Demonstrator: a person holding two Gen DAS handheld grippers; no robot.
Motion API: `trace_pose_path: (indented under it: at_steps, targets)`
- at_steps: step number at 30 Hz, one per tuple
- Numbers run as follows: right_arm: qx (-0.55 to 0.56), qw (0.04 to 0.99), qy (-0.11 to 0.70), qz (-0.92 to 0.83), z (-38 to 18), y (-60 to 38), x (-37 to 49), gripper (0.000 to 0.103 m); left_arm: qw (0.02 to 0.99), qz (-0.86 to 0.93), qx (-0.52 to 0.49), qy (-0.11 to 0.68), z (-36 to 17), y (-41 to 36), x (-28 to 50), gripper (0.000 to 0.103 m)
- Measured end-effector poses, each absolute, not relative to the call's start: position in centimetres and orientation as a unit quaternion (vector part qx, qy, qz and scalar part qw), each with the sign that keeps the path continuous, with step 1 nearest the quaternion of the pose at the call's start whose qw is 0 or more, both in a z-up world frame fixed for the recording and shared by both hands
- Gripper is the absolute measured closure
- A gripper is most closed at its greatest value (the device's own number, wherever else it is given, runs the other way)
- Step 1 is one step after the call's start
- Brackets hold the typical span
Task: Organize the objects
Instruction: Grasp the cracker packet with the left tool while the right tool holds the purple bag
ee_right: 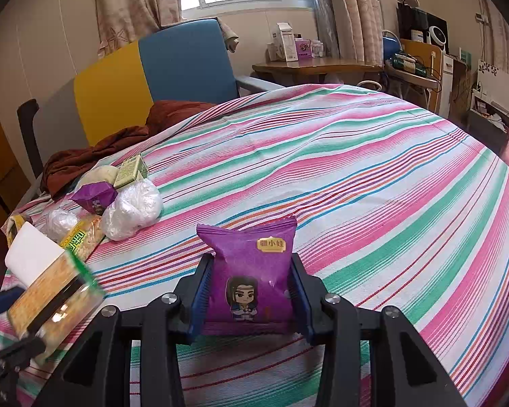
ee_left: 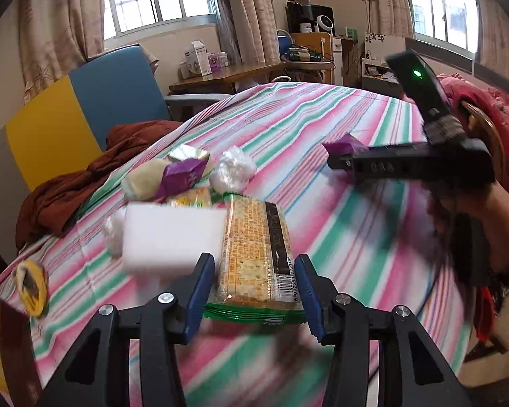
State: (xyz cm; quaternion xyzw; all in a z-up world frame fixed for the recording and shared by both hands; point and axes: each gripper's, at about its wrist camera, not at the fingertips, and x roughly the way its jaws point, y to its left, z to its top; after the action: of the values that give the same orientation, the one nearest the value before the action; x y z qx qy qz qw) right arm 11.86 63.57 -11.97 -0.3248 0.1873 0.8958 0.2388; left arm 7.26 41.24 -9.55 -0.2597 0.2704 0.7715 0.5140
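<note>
Left wrist view: crackers [ee_left: 254, 251] are pinched by left tongs [ee_left: 252, 291], pouch [ee_right: 251, 278] by right tongs [ee_right: 249, 291]; pile [ee_right: 118, 203] remains unsorted.

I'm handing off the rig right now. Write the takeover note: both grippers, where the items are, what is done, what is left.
Left gripper: shut on the cracker pack, held above the striped tablecloth.
Right gripper: shut on a purple snack packet, also lifted.
Pile at the cloth's left edge: second purple packet, green box, crumpled plastic bag, white block, yellow tape roll.
Done: two items picked up.
Left: place both, then sort the pile. No destination visible.
</note>
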Motion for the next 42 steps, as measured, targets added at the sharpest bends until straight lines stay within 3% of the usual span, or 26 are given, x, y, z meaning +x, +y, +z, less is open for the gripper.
trace_pose_path:
  at_steps: [6, 7, 8, 9, 10, 13, 16, 21, 26, 28, 35, 42]
  targets:
    - [-0.326, 0.240, 0.186, 0.895, -12.0, 63.5, 11.8, 0.060, 0.500, 0.782, -0.266, 0.258, -10.0, 38.1, 8.0, 0.051]
    - [-0.326, 0.240, 0.185, 0.895, -12.0, 63.5, 11.8, 0.060, 0.500, 0.783, -0.263, 0.259, -9.9, 38.2, 8.0, 0.039]
    - [-0.326, 0.240, 0.185, 0.895, -12.0, 63.5, 11.8, 0.060, 0.497, 0.786, -0.258, 0.262, -9.8, 38.5, 8.1, 0.020]
    - [-0.326, 0.240, 0.185, 0.895, -12.0, 63.5, 11.8, 0.060, 0.489, 0.791, -0.251, 0.269, -9.8, 39.0, 8.3, 0.012]
    - [-0.326, 0.240, 0.184, 0.895, -12.0, 63.5, 11.8, 0.060, 0.484, 0.794, -0.244, 0.274, -9.7, 39.6, 8.3, 0.006]
    - [-0.327, 0.241, 0.182, 0.895, -12.0, 63.4, 11.8, 0.060, 0.478, 0.792, -0.235, 0.300, -9.9, 41.4, 8.5, 0.006]
    - [-0.328, 0.242, 0.181, 0.895, -12.0, 63.4, 11.8, 0.060, 0.488, 0.778, -0.244, 0.312, -10.4, 42.8, 8.3, 0.009]
    - [-0.330, 0.243, 0.178, 0.895, -12.1, 63.3, 11.7, 0.060, 0.524, 0.736, -0.258, 0.342, -11.6, 44.5, 8.8, 0.025]
    - [-0.329, 0.242, 0.180, 0.895, -12.1, 63.4, 11.7, 0.060, 0.540, 0.728, -0.273, 0.322, -11.6, 44.5, 8.3, 0.047]
    - [-0.329, 0.243, 0.179, 0.895, -12.0, 63.4, 11.8, 0.060, 0.544, 0.727, -0.277, 0.315, -11.5, 44.4, 8.1, 0.050]
    - [-0.330, 0.245, 0.175, 0.895, -12.0, 63.3, 11.8, 0.060, 0.552, 0.726, -0.288, 0.292, -10.9, 42.5, 8.4, 0.057]
    - [-0.333, 0.250, 0.167, 0.894, -12.0, 63.1, 11.6, 0.060, 0.526, 0.751, -0.284, 0.279, -10.9, 39.4, 9.3, 0.058]
